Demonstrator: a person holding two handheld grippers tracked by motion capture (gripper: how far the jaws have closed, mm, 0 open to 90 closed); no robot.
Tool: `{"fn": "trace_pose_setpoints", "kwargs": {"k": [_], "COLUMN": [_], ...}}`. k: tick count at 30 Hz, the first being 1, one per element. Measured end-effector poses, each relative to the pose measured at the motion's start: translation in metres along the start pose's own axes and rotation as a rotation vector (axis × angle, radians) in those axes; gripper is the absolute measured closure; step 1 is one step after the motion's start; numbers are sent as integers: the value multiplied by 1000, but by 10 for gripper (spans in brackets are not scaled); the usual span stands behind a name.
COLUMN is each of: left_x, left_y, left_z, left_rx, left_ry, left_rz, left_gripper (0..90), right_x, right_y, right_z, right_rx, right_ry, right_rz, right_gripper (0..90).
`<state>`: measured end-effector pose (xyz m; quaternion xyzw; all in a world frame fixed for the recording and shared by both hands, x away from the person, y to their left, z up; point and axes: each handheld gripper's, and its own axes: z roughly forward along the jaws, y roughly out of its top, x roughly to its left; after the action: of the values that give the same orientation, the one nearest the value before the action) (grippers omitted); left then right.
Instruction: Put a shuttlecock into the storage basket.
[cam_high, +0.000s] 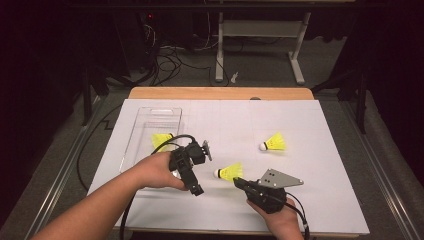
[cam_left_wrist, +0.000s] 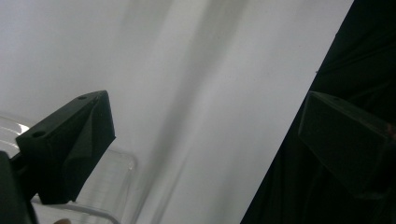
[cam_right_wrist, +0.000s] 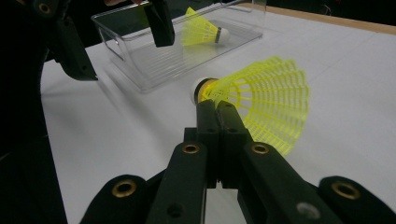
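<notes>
Three yellow shuttlecocks show. One lies inside the clear tray (cam_high: 150, 117) at the left (cam_high: 161, 140), (cam_right_wrist: 201, 30). A second (cam_high: 230, 172), (cam_right_wrist: 261, 98) lies mid-table on its side. The third (cam_high: 274, 143) rests farther right. My right gripper (cam_high: 236, 181), (cam_right_wrist: 216, 106) is shut, jaws pressed together, with its tips right at the second shuttlecock's neck behind the white cork; nothing is between them. My left gripper (cam_high: 201, 170), (cam_left_wrist: 205, 107), (cam_right_wrist: 116, 42) hovers open by the tray's near right corner (cam_left_wrist: 112, 186), jaws wide apart and holding nothing.
A white sheet (cam_high: 300, 200) covers the wooden table (cam_high: 220, 93). The sheet's edge runs diagonally past the left gripper, with darkness beyond (cam_left_wrist: 355, 56). Beyond the table's far edge stand a desk frame (cam_high: 260, 30) and floor cables (cam_high: 170, 60).
</notes>
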<state>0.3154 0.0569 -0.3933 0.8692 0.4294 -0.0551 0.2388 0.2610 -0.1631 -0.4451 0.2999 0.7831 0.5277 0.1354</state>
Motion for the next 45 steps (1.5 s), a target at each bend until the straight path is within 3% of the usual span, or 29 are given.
{"fn": "trace_pose_setpoints", "kwargs": {"k": [5, 45], "left_x": [2, -1], "left_y": [-1, -3], "left_z": [0, 7], "left_rx": [-8, -2], "left_ry": [2, 1], "left_rz": [-14, 0], "left_gripper": [47, 52], "right_x": [4, 26], "right_y": [1, 12], "right_z": [2, 20], "right_rx": [-5, -18], "right_ry": [15, 109], "right_rz": [-2, -26], "right_gripper": [900, 900]}}
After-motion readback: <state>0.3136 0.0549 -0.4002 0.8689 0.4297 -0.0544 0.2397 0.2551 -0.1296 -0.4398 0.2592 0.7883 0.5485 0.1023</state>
